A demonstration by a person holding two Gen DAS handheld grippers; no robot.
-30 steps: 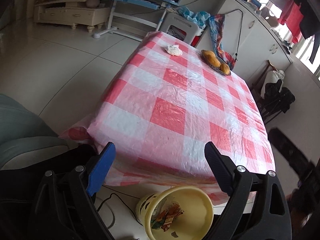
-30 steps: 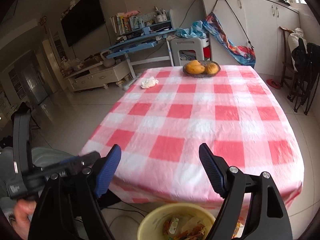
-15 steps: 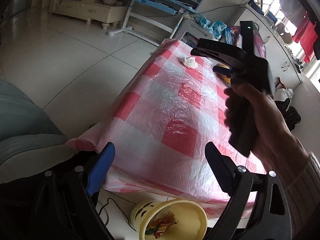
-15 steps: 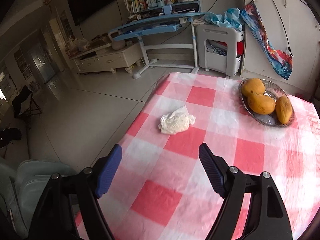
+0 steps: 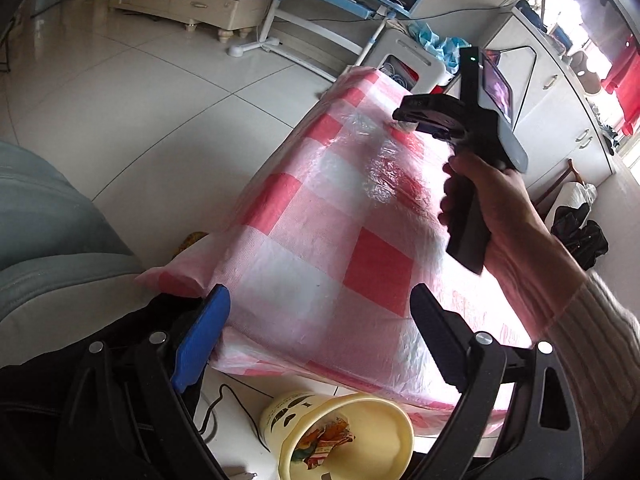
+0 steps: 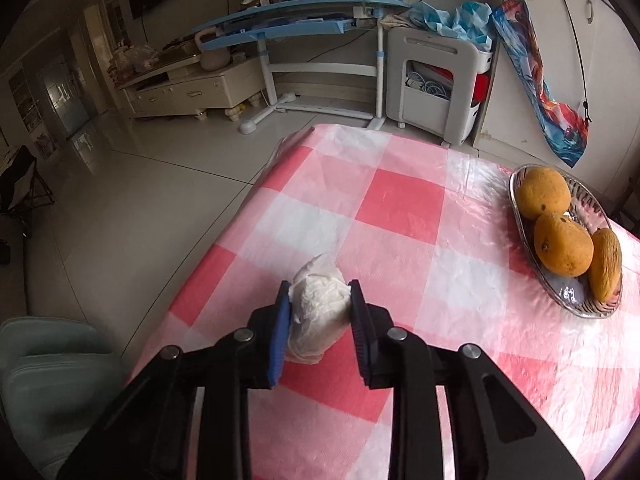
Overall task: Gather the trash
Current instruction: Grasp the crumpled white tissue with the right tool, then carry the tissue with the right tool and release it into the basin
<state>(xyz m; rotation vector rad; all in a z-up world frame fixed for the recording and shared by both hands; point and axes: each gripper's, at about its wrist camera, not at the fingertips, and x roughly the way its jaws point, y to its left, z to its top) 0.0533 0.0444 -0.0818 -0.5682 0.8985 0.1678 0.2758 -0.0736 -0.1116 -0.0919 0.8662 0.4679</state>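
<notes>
Right hand-held gripper (image 6: 319, 300) just closed on the crumpled white tissue wad (image 6: 318, 308), pinched mid-body so it lifts clean off the pink-checked surface (image 6: 404, 204). My left hand-held gripper (image 5: 316, 336) hangs wide open above the yellow plastic bin (image 5: 340, 436), holding nothing.

Crumpled white paper wad (image 6: 318, 304); glossy, wrinkled plastic tablecloth (image 6: 404, 200); smooth plastic bin (image 5: 352, 436).
</notes>
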